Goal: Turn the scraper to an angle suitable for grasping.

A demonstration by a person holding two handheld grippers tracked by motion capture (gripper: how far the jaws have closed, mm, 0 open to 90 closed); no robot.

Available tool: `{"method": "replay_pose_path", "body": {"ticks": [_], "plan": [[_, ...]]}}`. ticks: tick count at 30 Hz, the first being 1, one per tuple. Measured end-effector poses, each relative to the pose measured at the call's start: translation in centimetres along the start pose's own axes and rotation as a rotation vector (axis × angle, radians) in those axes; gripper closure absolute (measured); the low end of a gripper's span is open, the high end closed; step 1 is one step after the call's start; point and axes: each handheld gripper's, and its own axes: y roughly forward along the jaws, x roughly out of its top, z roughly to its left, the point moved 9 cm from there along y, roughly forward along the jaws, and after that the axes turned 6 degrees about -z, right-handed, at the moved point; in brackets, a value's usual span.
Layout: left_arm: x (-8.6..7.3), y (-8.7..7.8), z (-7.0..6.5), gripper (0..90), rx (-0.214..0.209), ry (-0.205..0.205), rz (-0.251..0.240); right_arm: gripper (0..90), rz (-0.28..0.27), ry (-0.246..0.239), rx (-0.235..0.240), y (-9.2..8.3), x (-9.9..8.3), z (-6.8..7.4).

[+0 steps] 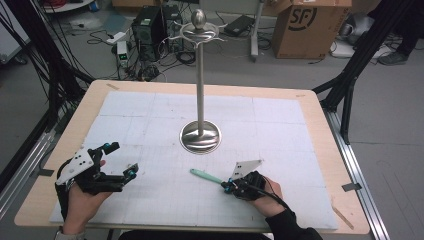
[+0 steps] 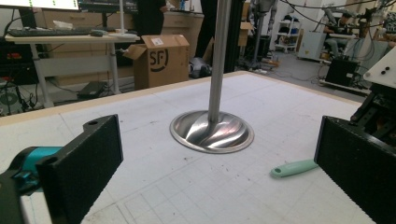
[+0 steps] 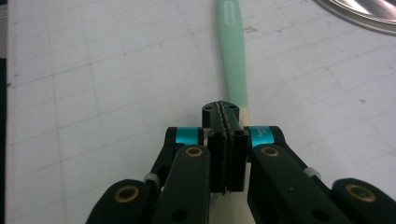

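Here, right gripper (image 3: pixel 227 116): jaws pressed together, no gap between the pads in the right gripper view. The mint-green handle (image 3: pixel 232 56) runs out from just under and beside the closed tips; whether its near end is pinched between the pads or only lies beneath them is hard to tell, since the jaws cover that end. In the high view the handle (image 1: pixel 205 175) lies flat on the white gridded mat (image 1: pixel 150 125), in front of the steel stand's base (image 1: pixel 200 136) on the person's side, with the right gripper (image 1: pixel 228 187) at its near end.

Left gripper (image 1: pixel 131 172): jaws wide apart, nothing between them, held above the mat to the left of the stand's base and well apart from it. In the left gripper view its two black pads (image 2: pixel 91 154) frame the stand's base (image 2: pixel 212 132) and the handle (image 2: pixel 294 168).

Hidden or cut off: the working end of the green utensil is under the right gripper, so its kind is not readable. The printed label on the handle is too small to read. The stand's upper part is cut off in the left gripper view.
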Motion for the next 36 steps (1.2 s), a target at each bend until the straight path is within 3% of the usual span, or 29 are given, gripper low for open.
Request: {"method": "replay_pose_path", "body": {"ticks": [8,14,19,23,29,31,33,36], "plan": [[0.0,0.0,0.0,1.8,-0.002,-0.001,0.003,90.0,-0.014,0.004,0.006,-0.2,-0.1,-0.4],[0.0,0.0,0.0,1.7,-0.004,-0.003,0.001,85.5,-0.152,0.020,0.000,-2.1,1.1,-0.9],[-0.1,-0.1,0.2,1.8,-0.005,-0.005,0.000,69.9,-0.190,0.017,-0.020,-3.7,1.1,-1.6],[0.1,-0.3,0.3,1.8,-0.002,-0.010,-0.010,53.7,-0.223,-0.012,-0.067,-4.7,0.9,-2.2],[-0.1,-0.1,0.3,1.8,0.002,-0.008,0.001,26.9,-0.262,0.020,-0.107,-6.0,0.4,-3.3],[-0.1,-0.1,0.2,1.7,0.001,-0.009,-0.001,21.1,-0.253,0.028,-0.137,-6.3,0.0,-3.6],[0.0,0.0,0.0,1.8,-0.002,-0.003,-0.002,19.5,-0.248,0.046,-0.138,-6.5,-0.3,-3.6],[-0.2,0.2,-0.2,1.8,-0.006,0.001,0.009,7.1,-0.248,0.062,-0.155,-7.0,-0.7,-3.6]]}}
